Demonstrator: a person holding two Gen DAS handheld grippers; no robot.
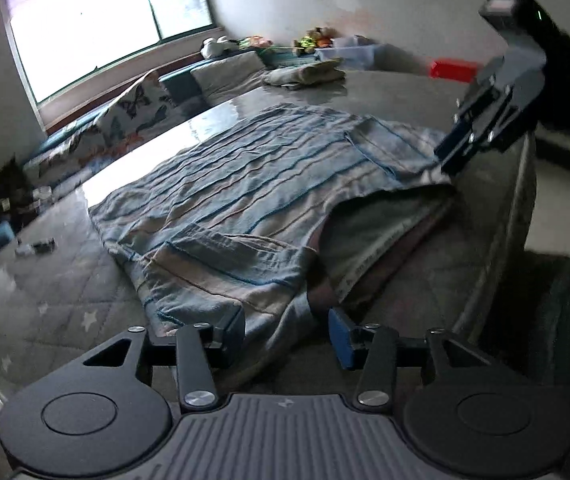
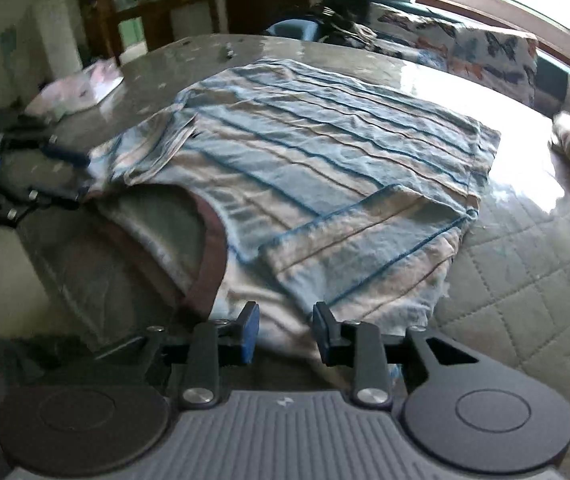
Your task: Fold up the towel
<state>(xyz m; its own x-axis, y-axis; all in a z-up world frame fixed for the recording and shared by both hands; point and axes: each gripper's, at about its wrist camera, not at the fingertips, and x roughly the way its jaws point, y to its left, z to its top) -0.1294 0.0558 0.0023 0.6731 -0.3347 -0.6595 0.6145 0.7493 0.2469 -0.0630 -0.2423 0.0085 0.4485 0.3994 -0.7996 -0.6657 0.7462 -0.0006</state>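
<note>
Striped towel spread on the glossy quilted table, folded over on itself, near edge toward both grippers.

Left gripper: fingers spread, pads apart, towel's near corner bunched in the gap between them and draping forward. Pinch not made; left pad touching or just beside cloth, cannot tell which.

Right gripper: fingers also spread, towel's near edge lying between the pads. In left wrist view, right gripper visible at the far right corner of the towel, tips at the cloth edge; blurred, contact not resolvable. In right wrist view, left gripper at the towel's left corner, also blurred.

Both tools on the same long near edge, one at each end.

Towel long axis roughly side to side between the two grippers; stripes parallel to that edge in right wrist view. Upper layer lifted in the middle of the near edge, exposing grey underside with brown border. Small folded flap near each gripped corner.

Second folded cloth at the far table edge, well apart from the towel.
</note>
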